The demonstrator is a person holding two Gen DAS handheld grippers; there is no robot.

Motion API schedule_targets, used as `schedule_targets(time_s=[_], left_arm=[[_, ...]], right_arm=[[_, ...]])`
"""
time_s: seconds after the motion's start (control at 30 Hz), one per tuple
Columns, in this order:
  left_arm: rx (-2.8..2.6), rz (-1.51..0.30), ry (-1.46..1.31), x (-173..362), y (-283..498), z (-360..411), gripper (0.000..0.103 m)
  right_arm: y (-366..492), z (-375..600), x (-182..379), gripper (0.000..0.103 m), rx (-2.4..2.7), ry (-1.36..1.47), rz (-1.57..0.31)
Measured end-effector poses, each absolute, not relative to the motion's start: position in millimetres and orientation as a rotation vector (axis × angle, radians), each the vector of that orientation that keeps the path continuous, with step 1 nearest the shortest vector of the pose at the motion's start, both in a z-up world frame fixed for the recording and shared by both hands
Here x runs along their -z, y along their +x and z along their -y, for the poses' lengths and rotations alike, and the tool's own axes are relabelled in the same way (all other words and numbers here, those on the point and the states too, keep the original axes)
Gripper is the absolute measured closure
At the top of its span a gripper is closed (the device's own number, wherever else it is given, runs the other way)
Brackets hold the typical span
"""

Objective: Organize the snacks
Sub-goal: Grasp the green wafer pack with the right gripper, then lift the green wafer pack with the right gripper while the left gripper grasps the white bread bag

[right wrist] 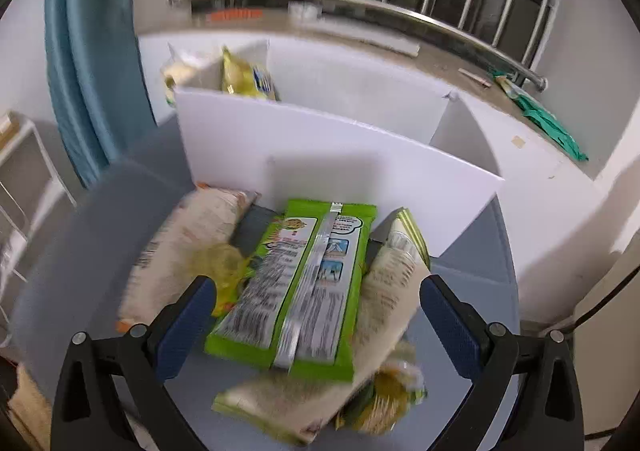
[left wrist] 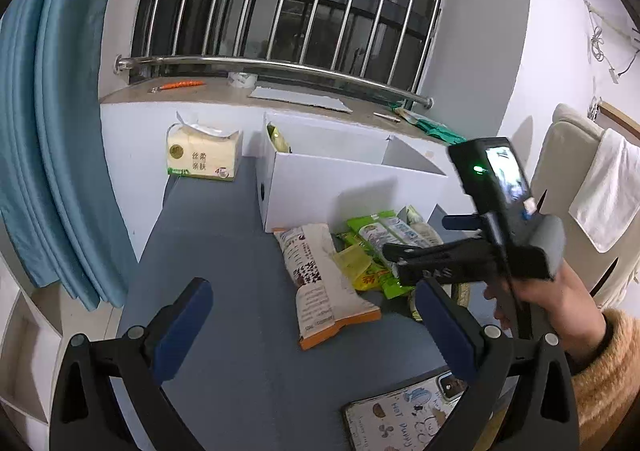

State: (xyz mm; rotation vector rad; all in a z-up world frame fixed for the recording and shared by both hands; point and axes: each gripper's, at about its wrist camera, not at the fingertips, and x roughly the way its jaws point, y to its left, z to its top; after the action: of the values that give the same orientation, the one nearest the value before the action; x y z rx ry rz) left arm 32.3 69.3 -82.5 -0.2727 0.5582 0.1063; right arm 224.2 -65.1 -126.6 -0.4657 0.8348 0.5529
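Left wrist view: our left tool (left wrist: 312, 315) hangs spread over the bench (left wrist: 224, 251); rightward, our right tool (right wrist: 318, 315), fingers apart and grasping nothing, straddles the green snack pack (right wrist: 296, 291) before the white box (right wrist: 340, 167).

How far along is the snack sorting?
Barely started. Done: one yellow bag stands in the white box. In hand: nothing; the right tongs are open over the green pack, the left tongs open and idle. Left: the pile in front of the box, including the white bag.
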Motion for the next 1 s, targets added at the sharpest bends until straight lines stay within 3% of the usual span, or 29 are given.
schedule_targets(time_s=[0.23, 0.27, 0.3, 0.6, 1.0], left_arm=[[-0.100, -0.599, -0.292, 94, 40, -70, 0.000], [-0.101, -0.605, -0.291, 95, 41, -69, 0.000], [-0.099, -0.612, -0.293, 97, 42, -69, 0.000], [-0.081, -0.685, -0.311, 112, 62, -68, 0.000], [-0.091, -0.930, -0.311, 151, 151, -64, 0.000]], right_arm=[[240, 58, 149, 0.003, -0.549, -0.458, -0.921], [240, 58, 150, 0.022, -0.564, -0.452, -0.929], [240, 60, 149, 0.034, -0.592, -0.429, -0.945], [224, 101, 111, 0.038, -0.637, -0.301, -0.871], [166, 199, 64, 0.037, -0.691, -0.015, -0.724]])
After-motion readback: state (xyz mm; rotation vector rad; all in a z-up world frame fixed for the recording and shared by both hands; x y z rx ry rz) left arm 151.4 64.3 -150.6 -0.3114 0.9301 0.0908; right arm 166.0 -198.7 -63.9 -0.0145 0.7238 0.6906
